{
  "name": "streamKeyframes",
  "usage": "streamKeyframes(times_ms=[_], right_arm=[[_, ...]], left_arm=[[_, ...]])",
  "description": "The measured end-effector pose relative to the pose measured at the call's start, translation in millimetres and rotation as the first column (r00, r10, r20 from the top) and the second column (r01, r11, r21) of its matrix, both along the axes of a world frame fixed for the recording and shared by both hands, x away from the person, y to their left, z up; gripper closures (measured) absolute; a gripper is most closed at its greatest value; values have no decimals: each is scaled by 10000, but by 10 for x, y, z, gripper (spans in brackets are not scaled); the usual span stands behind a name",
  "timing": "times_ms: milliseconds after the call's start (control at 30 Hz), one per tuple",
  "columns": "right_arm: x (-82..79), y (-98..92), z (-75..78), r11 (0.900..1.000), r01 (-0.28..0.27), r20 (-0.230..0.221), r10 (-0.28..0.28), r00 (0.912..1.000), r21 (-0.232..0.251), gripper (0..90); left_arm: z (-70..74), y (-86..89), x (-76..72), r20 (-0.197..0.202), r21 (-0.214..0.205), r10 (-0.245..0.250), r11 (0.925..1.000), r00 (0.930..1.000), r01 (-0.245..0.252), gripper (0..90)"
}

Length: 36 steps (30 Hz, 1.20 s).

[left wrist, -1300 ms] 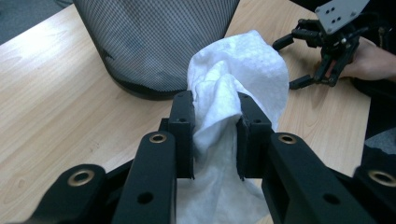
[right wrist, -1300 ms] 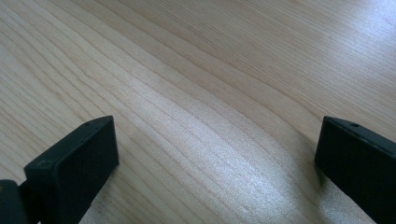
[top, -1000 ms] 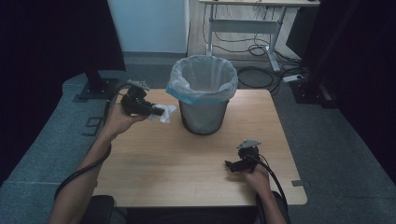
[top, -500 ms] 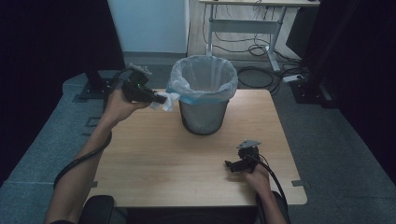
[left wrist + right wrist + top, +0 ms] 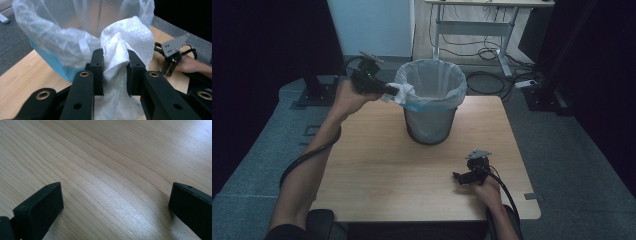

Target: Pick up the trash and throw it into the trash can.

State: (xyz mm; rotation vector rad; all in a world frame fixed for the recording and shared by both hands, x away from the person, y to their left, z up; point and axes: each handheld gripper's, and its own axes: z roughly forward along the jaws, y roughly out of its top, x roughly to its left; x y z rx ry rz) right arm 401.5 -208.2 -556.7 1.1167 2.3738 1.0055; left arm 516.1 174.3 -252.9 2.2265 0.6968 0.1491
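Note:
A crumpled white paper towel (image 5: pixel 126 47) is pinched between the jaws of my left gripper (image 5: pixel 115 67), which is shut on it. In the high view the left gripper (image 5: pixel 384 90) holds the paper towel (image 5: pixel 398 93) in the air at the left rim of a grey bin (image 5: pixel 431 102) lined with a clear and blue plastic bag (image 5: pixel 62 40). My right gripper (image 5: pixel 460 176) rests low on the wooden table (image 5: pixel 377 165) near its front right. In the right gripper view its jaws stand wide apart over bare wood (image 5: pixel 112 177), nothing between them.
The bin stands at the back middle of the table. Beyond the table are a white panel (image 5: pixel 372 25), a desk frame with cables (image 5: pixel 482 30) and dark grey floor (image 5: pixel 257 145). The right gripper (image 5: pixel 172 53) also appears far off in the left gripper view.
My left gripper has lifted the paper towel up and rightward from beside the bin to its left rim. The right gripper has stayed put.

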Motion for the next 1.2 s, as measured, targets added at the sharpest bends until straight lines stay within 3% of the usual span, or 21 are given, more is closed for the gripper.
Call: streamKeyframes(times_ms=[333, 667, 933, 1200], right_arm=[[1, 1, -1, 10000, -70, 14, 70, 10000, -5, 0], [1, 4, 0, 9999, -108, 8, 108, 9999, -4, 0], [1, 5, 0, 9999, -137, 7, 137, 9999, -5, 0], [-1, 7, -1, 9998, -199, 14, 199, 9998, -5, 0]], left_arm=[[67, -225, 198, 153, 84, 317, 9995, 9994, -318, 718], [70, -556, 409, 509, 86, 581, 9982, 9970, -586, 719], [-5, -790, 535, 758, 133, 802, 9966, 9939, -815, 714], [-149, -995, 653, 898, 634, 1009, 9923, 9908, -1068, 661]])
